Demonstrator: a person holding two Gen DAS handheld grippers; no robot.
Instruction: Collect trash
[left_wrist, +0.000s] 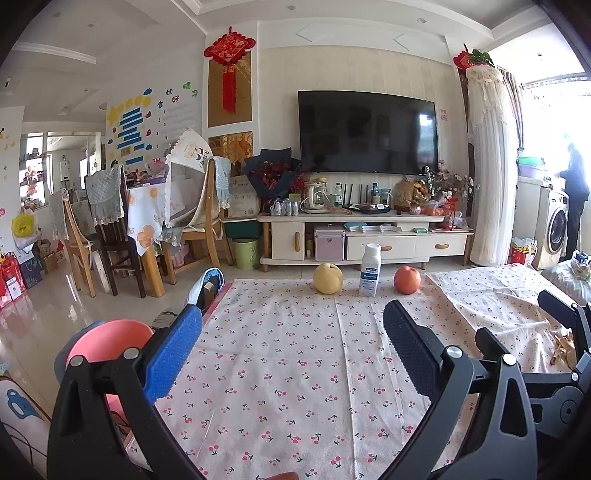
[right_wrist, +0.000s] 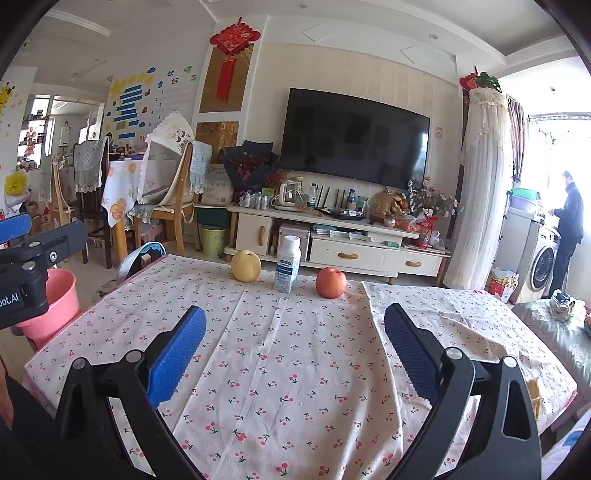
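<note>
Overhead, recessed lights dotted a stepped white ceiling, and a dark television (right_wrist: 355, 137) hung above a cream cabinet (right_wrist: 332, 236) crowded with bottles, flowers and a kettle. A table covered with a cherry-print cloth (left_wrist: 288, 354) filled the foreground. Along its far edge stood a yellow pear (left_wrist: 328, 278), a white bottle (left_wrist: 370, 269) and a red apple (left_wrist: 406, 279), each apart from the next. Yellowish scraps of trash (left_wrist: 563, 349) lay on the cloth at the right edge, beside the right gripper (right_wrist: 293, 354). That gripper's jaws were spread wide over bare cloth, holding nothing; so were those of the left gripper (left_wrist: 291, 354). A pink bucket (right_wrist: 55, 306) stood on the floor just off the table's left side. Dining chairs stood at far left, and a person (right_wrist: 567, 232) stood by a washing machine (right_wrist: 541, 264) at far right.
</note>
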